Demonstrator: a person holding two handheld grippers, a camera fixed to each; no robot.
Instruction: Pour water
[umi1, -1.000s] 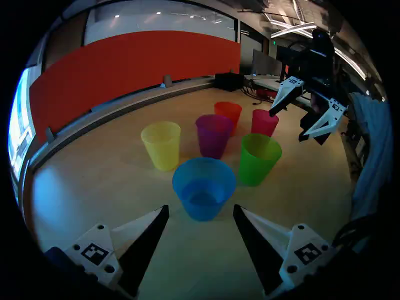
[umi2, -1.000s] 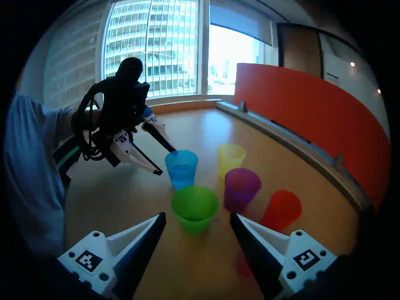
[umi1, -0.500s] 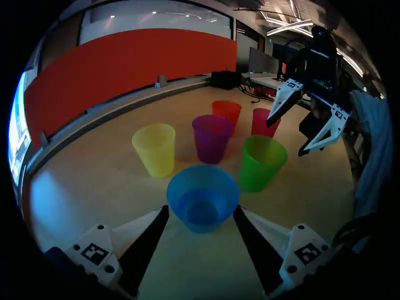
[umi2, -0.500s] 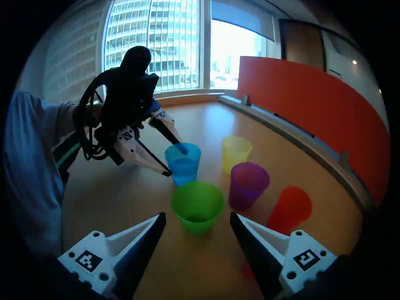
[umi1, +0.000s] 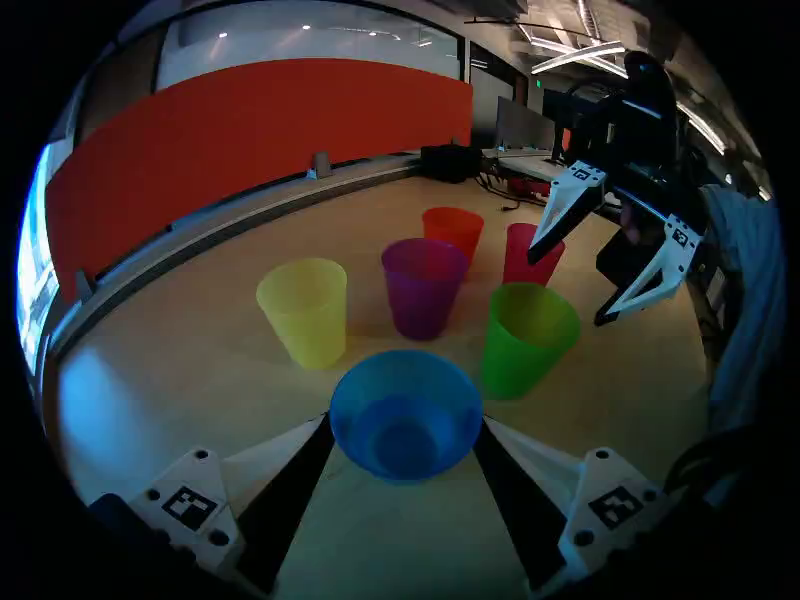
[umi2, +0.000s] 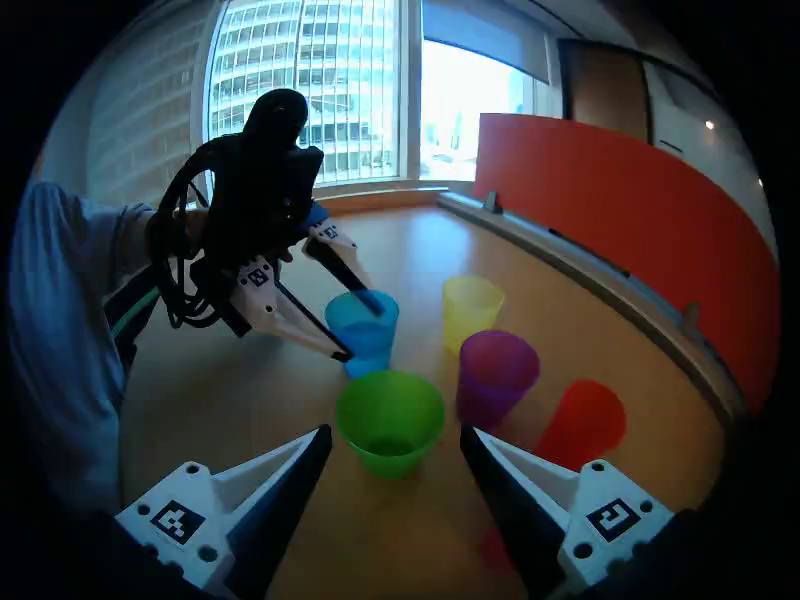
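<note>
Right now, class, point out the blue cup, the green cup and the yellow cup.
blue cup (umi1: 405, 445): left gripper view, inside bottom.
green cup (umi2: 390, 425): right gripper view, inside, near the bottom.
yellow cup (umi1: 308, 335): left gripper view, outer wall.

Red partition, bright windows, wooden tabletop

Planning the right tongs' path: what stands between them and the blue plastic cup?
A green plastic cup, just ahead of the right tongs, the blue plastic cup beyond; seen in the right gripper view.
</note>
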